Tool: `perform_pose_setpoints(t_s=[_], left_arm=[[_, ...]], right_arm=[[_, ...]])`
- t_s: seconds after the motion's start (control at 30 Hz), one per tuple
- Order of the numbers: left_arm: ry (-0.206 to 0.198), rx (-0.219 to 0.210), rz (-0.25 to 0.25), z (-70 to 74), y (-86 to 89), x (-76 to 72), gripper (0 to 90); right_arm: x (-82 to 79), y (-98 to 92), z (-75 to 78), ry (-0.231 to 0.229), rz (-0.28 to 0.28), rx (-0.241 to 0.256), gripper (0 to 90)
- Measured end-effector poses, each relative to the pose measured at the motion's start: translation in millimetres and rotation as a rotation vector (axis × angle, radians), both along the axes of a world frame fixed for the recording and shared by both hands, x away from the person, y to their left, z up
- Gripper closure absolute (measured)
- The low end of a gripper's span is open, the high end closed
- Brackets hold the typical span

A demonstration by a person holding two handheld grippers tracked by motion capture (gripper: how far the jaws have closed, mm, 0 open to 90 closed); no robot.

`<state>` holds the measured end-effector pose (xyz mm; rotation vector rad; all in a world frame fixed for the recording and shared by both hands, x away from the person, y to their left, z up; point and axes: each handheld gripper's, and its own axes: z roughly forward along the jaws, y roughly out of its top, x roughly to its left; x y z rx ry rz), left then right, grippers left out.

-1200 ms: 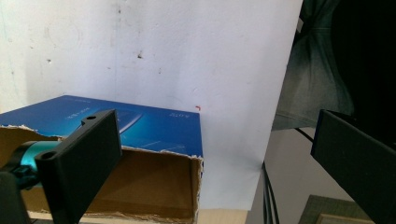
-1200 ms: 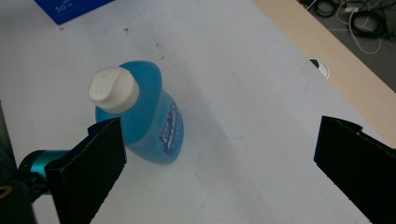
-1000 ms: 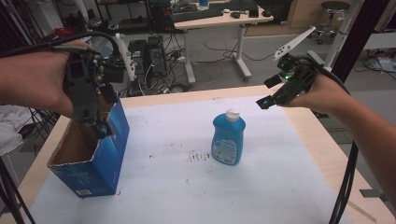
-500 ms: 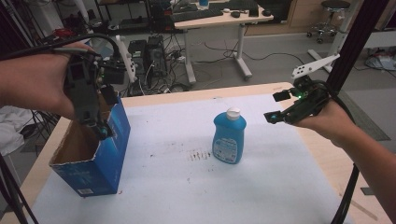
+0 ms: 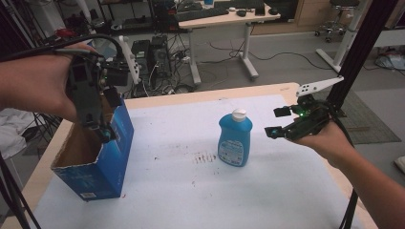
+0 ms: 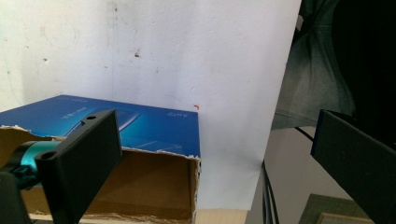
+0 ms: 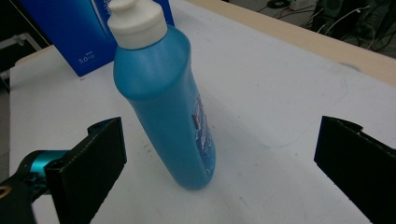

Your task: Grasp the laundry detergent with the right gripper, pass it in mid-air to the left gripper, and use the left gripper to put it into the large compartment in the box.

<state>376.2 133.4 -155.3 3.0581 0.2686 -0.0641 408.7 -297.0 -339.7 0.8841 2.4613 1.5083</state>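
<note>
My right tool (image 5: 278, 120), jaws spread wide, sits at the frame's right, aimed at the blue bottle (image 5: 234, 138) standing upright at centre on the tabletop (image 5: 167, 191). It looks smooth and slippery, fairly heavy; I'd grip mid-body. My left tool (image 5: 102, 126), also open, hangs over the blue box (image 5: 102, 164), whose inside is partly hidden.

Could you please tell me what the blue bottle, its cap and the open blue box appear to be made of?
The blue bottle looks like smooth, slightly translucent plastic with a soft sheen and a printed label. Its cap seems to be matte white plastic, moulded in steps. The open blue box is most likely cardboard: glossy blue print outside, plain brown inside, with ragged torn edges along its opening.
</note>
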Motion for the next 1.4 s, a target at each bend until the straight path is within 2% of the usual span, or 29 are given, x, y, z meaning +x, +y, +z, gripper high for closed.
perform_pose_setpoints(t_s=[0.1,0.43,0.77,1.2,1.4], left_arm=[[0.0,0.0,0.002,0.2,0.2,-0.1,1.7],[0.0,0.003,0.002,-0.1,0.3,-1.1,1.7],[-0.003,0.0,0.004,0.5,1.7,-3.2,1.7],[-0.002,0.0,0.006,-1.9,7.7,-4.7,1.7],[-0.004,0.0,0.01,-2.4,10.5,-4.7,1.7]], right_arm=[[-0.5,0.3,-10.8,0.018,-0.01,0.042,1.3],[-5.4,10.8,-41.9,0.052,-0.011,0.055,1.3],[-2.2,28.4,-53.0,0.052,-0.002,0.061,1.3],[7.1,50.0,-71.9,0.058,0.007,0.033,1.3],[9.2,58.2,-78.0,0.054,0.003,0.044,1.3]])
